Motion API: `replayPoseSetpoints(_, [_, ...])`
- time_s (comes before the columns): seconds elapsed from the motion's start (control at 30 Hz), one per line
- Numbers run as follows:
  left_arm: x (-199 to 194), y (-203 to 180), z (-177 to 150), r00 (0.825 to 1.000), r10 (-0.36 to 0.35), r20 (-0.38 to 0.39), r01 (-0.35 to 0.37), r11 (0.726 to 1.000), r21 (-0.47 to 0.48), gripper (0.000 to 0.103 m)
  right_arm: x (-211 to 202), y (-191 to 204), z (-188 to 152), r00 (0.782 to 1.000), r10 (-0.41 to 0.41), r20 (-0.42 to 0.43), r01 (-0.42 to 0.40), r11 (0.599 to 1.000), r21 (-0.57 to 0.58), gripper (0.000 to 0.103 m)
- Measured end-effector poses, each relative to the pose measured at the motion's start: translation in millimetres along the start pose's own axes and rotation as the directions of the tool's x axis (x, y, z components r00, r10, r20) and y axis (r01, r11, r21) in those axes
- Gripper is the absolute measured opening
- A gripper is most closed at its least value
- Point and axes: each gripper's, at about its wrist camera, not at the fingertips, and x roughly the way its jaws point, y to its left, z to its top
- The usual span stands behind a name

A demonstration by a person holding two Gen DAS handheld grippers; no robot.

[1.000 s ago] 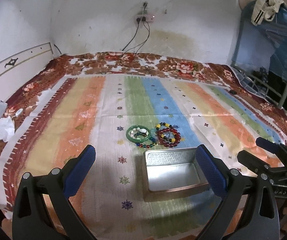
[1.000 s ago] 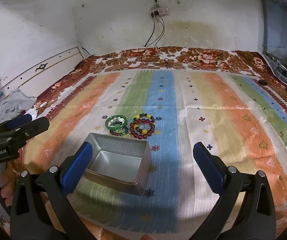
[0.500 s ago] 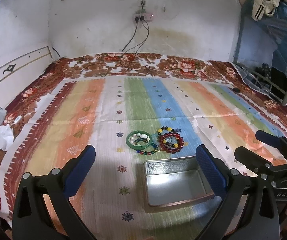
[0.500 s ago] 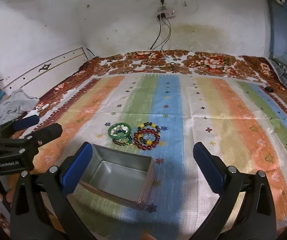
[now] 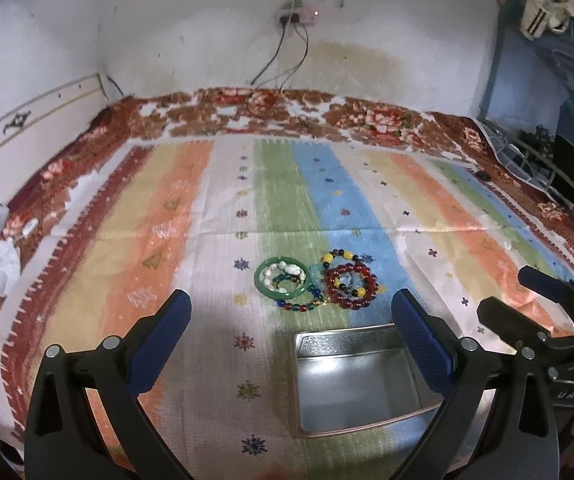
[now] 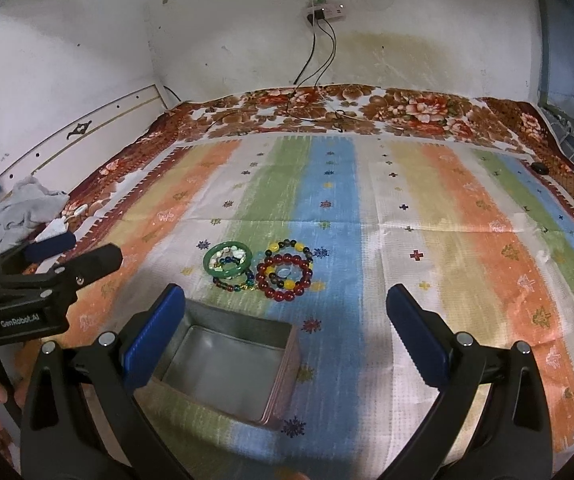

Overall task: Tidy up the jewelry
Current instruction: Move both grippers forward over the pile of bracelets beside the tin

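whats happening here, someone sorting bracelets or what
A person holds a two-finger gripper in each hand over a bed with a striped cloth. Both the left gripper and the right gripper are open and hold nothing. A green bangle, a red bead bracelet and other bead strands lie in a cluster on the cloth. Just in front of them sits an open metal tin, empty. Nothing has been put away yet.

I'm in a home bedroom: a bed under a striped, flower-bordered blanket, a white headboard, stained plaster wall, wall socket.
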Motion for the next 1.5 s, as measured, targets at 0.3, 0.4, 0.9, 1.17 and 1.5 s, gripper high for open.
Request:
replayPoseSetpoints(0.3, [20, 11, 7, 0.998, 0.002, -0.068, -0.004, 0.999, -0.04, 0.098, 20, -5, 16, 1.0, -0.026, -0.018, 0.026, 1.0, -0.002, 0.099])
replayPoseSetpoints(0.4, [32, 17, 12, 0.994, -0.015, -0.112, 0.008, 0.998, -0.062, 0.098, 29, -9, 20, 0.998, -0.031, -0.053, 0.032, 0.999, 0.014, 0.099])
replayPoseSetpoints(0.9, [64, 28, 31, 0.984, 0.014, -0.177, -0.028, 0.997, -0.074, 0.097, 69, -15, 33, 0.985, -0.01, -0.175, 0.013, 1.0, 0.018, 0.099])
replayPoseSetpoints(1.17, [90, 41, 41, 0.973, -0.038, -0.227, 0.007, 0.99, -0.139, 0.097, 100, -25, 42, 0.971, -0.023, -0.236, 0.03, 0.999, 0.022, 0.099])
replayPoseSetpoints(1.5, [122, 48, 44, 0.944, -0.065, -0.324, 0.011, 0.986, -0.165, 0.094, 130, -39, 47, 0.944, -0.021, -0.329, 0.045, 0.997, 0.063, 0.099])
